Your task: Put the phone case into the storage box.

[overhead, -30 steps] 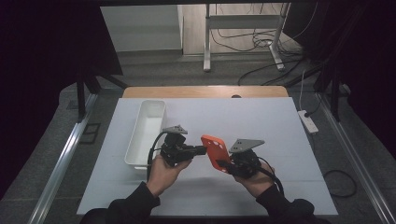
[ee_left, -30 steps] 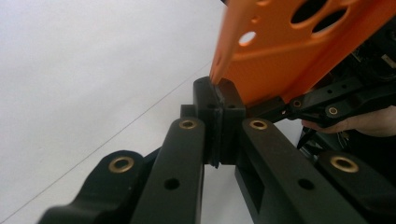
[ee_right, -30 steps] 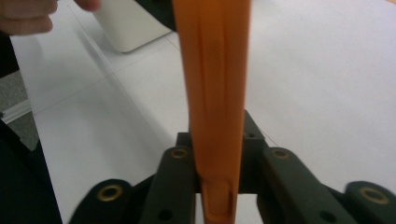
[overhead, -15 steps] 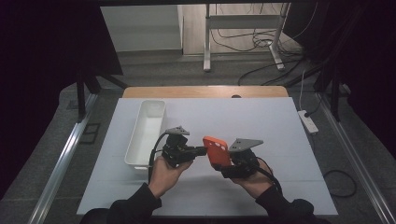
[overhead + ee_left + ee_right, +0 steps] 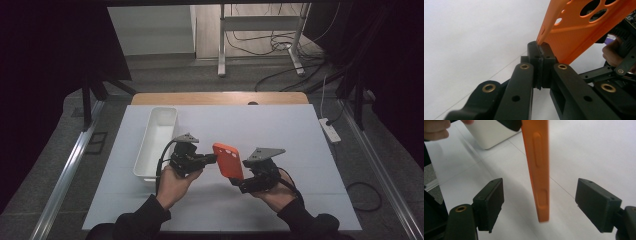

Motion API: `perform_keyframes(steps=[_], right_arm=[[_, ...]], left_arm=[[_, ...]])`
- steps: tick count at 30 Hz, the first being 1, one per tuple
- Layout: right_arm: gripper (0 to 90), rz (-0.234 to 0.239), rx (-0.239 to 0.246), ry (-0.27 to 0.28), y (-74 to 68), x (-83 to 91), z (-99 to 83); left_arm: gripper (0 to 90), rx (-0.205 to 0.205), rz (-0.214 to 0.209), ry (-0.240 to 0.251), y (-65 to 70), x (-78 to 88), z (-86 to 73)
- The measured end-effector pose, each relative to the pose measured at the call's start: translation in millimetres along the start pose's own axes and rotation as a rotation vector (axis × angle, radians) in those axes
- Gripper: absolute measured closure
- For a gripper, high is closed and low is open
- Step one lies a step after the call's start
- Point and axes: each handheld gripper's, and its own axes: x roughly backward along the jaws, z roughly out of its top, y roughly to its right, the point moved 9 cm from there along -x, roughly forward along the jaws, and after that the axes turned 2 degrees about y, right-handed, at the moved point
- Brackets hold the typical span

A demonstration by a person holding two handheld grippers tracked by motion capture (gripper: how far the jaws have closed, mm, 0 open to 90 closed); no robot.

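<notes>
Two tongs meet at one orange plastic phone case (image 5: 228, 160) held above the white desk (image 5: 280, 125). Left tongs (image 5: 539, 48) are clamped on the case's edge; right tongs (image 5: 540, 202) stand apart, the case's side between them, touching neither. Beside the left hand (image 5: 175, 180) lies a long white plastic bin (image 5: 156, 142).
</notes>
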Motion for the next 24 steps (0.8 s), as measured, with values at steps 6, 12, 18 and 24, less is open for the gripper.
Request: perform_keyframes(steps=[6,12,18,24], right_arm=[[22.8,-0.003,-0.02,0.003,5.3,6.1,-2.0],[21.9,-0.016,-0.015,-0.003,9.3,11.0,-5.0],[19.8,-0.026,-0.028,0.001,14.6,18.7,-7.8],[16.9,-0.033,-0.034,-0.003,16.7,25.2,-11.3]], left_arm=[[89.6,-0.005,0.015,0.008,-5.0,4.5,2.0],[89.5,0.004,0.032,0.014,-12.4,9.5,3.7],[89.6,0.012,0.05,0.028,-22.0,16.4,7.2],[89.6,0.013,0.068,0.022,-30.0,21.5,8.5]])
